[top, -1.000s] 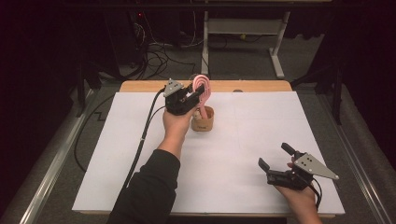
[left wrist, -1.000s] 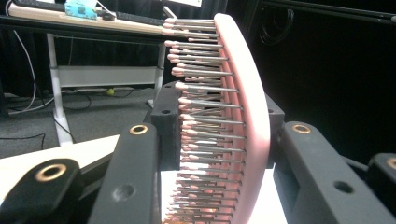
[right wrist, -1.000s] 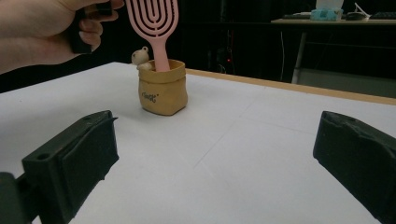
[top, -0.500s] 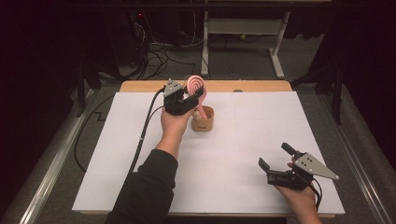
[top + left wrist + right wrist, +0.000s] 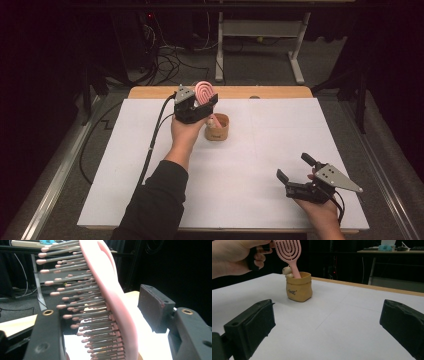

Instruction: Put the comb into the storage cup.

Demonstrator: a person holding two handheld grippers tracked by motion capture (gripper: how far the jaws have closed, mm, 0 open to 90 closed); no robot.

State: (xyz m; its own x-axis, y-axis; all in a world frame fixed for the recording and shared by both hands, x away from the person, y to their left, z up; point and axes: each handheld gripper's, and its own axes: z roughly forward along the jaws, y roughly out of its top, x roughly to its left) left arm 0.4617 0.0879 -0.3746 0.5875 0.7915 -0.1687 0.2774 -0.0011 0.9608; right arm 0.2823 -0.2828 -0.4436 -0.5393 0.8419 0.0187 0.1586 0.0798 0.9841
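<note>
While the pink hairbrush stands in the tan pouch, the left gripper has just been opening — jaws off it; right gripper gapes empty.

From above we looked forward and down over the whole table. Our left claw's camera sat right against the pink hairbrush; our right claw's camera looked low across the table from afar, sharing that hairbrush and its tan pouch.
</note>
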